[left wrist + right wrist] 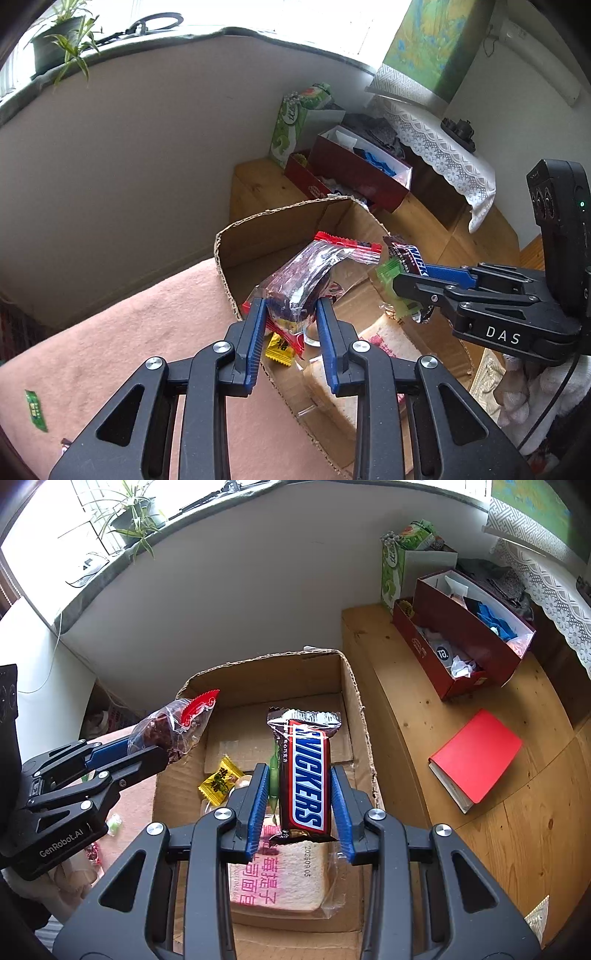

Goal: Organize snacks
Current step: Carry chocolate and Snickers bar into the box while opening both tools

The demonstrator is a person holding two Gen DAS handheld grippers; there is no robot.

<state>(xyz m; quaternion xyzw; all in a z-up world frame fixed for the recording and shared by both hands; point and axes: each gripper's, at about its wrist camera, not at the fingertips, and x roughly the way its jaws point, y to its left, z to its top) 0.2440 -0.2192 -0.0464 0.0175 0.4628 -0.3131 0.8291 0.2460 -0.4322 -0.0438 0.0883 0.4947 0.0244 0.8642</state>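
I am pinching a clear crinkly packet (301, 280) between the ribbed blue pads of my left gripper (291, 314); it has red serrated ends and a dark, lumpy filling showing through the film. My right gripper (299, 801) is squeezing a Snickers bar (304, 771) upright, its glossy brown wrapper crimped in a zigzag at the top, and a small green candy (274, 779) is wedged beside it against the left pad. Both snacks are hanging over the open cardboard box (354, 701), a plain corrugated carton with torn, ragged rims.

Lying flat on the box floor is a slice of bread (280, 882) in a clear bag printed with pink characters, soft and square with a tan crust. Near it is resting a yellow sweet (220, 781) in a shiny wrapper with pinked ends, and just beside that something round and glassy that I cannot make out.

The box is sitting between a pink fuzzy blanket (110, 332) and a knotty pine top (517, 812). A red book (476, 755) is lying on that wood, well apart from the box, and farther back a dark red box (461, 638) is standing open with odds and ends inside.
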